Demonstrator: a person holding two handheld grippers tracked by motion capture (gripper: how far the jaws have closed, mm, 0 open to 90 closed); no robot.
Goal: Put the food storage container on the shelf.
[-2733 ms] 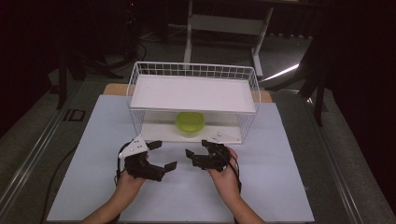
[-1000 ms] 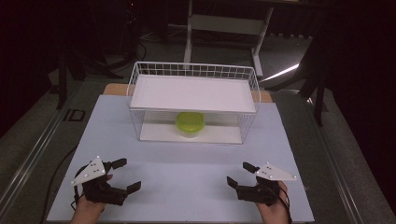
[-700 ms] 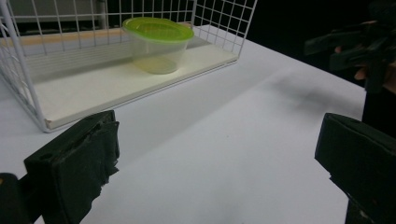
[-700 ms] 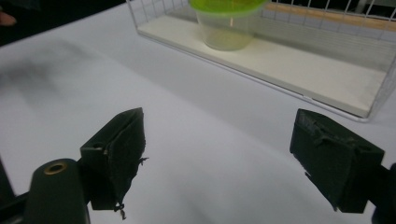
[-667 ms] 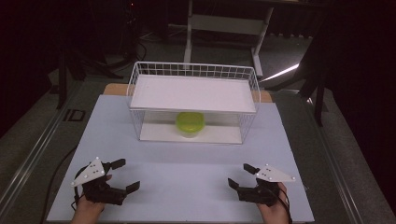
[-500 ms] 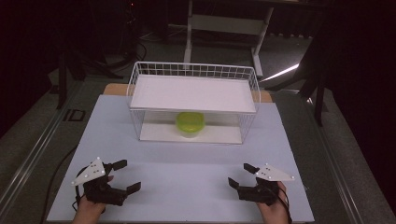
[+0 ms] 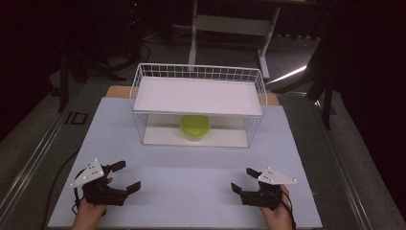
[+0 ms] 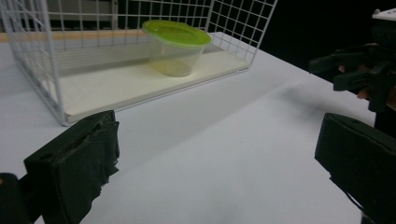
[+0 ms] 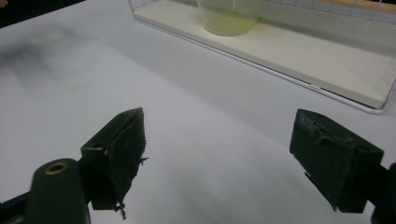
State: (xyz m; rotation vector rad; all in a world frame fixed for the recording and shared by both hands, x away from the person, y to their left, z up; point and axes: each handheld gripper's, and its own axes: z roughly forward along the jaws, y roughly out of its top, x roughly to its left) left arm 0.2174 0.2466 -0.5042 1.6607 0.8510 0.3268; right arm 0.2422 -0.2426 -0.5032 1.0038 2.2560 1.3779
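- Left gripper (image 7: 125, 176): held near the front left corner of the table (image 7: 191, 167), jaws spread wide, nothing between them.
- Same gripper in the left gripper view (image 8: 217, 154): both black jaws apart, bare white tabletop in the gap.
- Right gripper (image 7: 243, 180): held near the front right corner of the table, jaws likewise apart and empty.
- Same gripper in the right gripper view (image 9: 217, 140): pads well separated, worn at the edges, white surface visible between.
- Both grippers well apart from each other, and well apart from the wire rack (image 7: 198, 79).
- Wire rack: white, standing toward the back edge of the table, centred, flat white shelf on top, white base board below.
- Container (image 7: 195, 126): clear tub with green lid, upright on the base board under the shelf, about midway along the rack.
- Container in the left gripper view (image 8: 176, 46): lid on, seated level, inside the wire walls, near the board's far end as seen there.
- Container in the right gripper view (image 9: 228, 16): lower part seen at the top edge, resting on the board; lid cut off by the frame.
- Right gripper also seen at the right edge of the left gripper view, raised a little above the table.
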